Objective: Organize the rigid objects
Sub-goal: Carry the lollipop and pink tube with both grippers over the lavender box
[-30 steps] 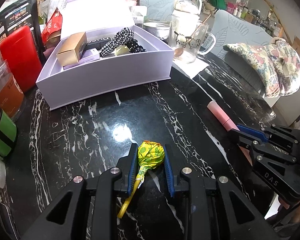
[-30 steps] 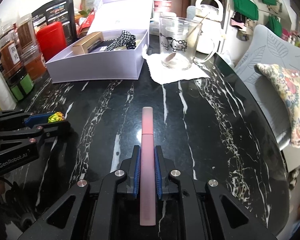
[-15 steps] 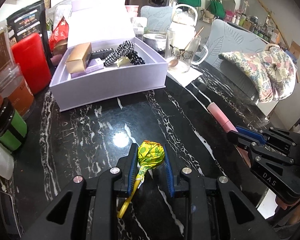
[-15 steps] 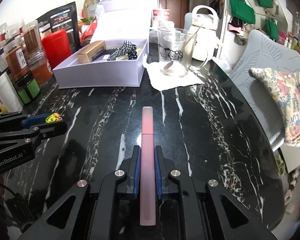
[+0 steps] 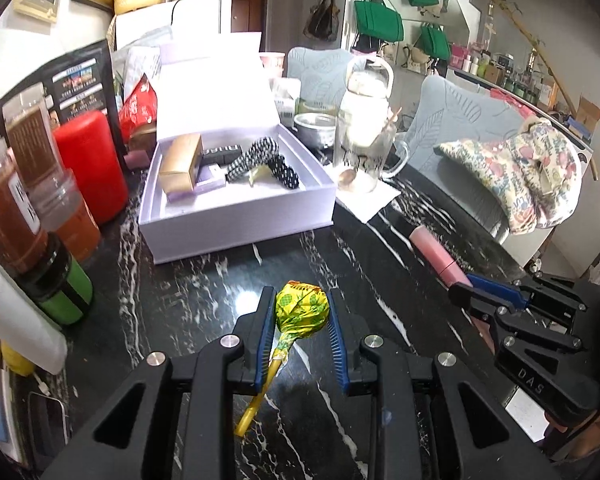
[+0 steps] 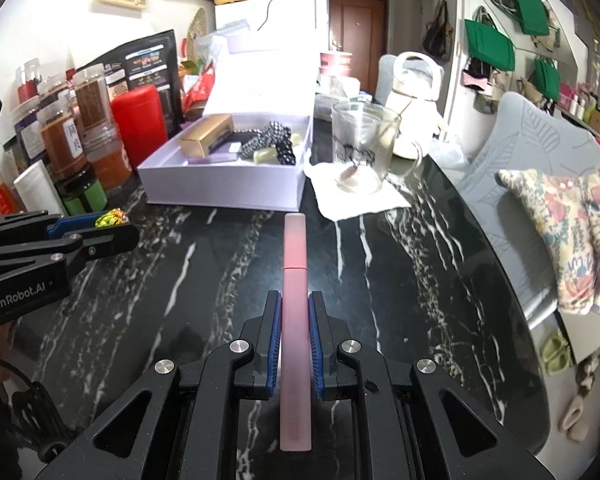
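My left gripper (image 5: pixel 300 300) is shut on a yellow-green wrapped lollipop (image 5: pixel 300 310), its yellow stick hanging back between the fingers, above the black marble table (image 5: pixel 204 300). My right gripper (image 6: pixel 294 300) is shut on a long pink tube (image 6: pixel 295 264) that points forward. An open lilac box (image 5: pixel 236 216) stands ahead of both, holding a gold box (image 5: pixel 180 162), a checked black-and-white hair tie (image 5: pixel 260 160) and small items. The right gripper and tube show in the left wrist view (image 5: pixel 460 290); the left gripper and lollipop show in the right wrist view (image 6: pixel 108 218).
Spice jars (image 5: pixel 28 184), a red canister (image 5: pixel 92 164) and a green-banded jar (image 5: pixel 60 292) line the left edge. A glass mug (image 6: pixel 360 152) stands on a white napkin (image 6: pixel 360 200) right of the box. A chair with a floral cushion (image 6: pixel 560 224) is at right.
Both grippers have risen and pulled back from the box while holding their objects; the box looks smaller and more of the room shows. Grips are unchanged.
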A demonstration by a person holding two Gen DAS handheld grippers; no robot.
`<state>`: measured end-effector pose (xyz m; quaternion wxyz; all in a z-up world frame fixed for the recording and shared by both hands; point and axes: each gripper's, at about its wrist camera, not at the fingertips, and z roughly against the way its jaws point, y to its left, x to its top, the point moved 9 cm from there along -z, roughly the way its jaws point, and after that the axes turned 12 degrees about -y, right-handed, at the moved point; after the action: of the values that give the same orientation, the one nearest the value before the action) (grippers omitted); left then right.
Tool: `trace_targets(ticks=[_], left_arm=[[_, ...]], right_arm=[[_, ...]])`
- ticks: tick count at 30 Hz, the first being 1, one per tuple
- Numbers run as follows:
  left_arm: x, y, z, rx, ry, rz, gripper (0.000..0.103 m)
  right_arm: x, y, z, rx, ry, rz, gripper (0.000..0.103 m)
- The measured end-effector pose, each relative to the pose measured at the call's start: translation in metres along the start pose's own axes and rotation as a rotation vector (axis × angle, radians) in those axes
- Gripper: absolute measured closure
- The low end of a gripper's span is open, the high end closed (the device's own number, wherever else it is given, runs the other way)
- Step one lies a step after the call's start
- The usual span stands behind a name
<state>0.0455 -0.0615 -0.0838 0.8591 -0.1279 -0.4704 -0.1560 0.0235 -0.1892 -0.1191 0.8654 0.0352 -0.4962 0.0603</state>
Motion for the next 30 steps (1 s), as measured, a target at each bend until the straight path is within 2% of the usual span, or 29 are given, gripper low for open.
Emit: trace_targets(ticks=[16,30], left_arm=[[0.048,0.011,0.0,0.013,-0.056,-0.013,0.078],[0.096,0.032,-0.029,0.008,-0.097,-0.005,0.078]], right_arm=[[0.042,0.02,-0.003,0.051,-0.041,0.047,0.09],[0.083,0.017,-0.042,0.078,-0.053,0.067,0.09]])
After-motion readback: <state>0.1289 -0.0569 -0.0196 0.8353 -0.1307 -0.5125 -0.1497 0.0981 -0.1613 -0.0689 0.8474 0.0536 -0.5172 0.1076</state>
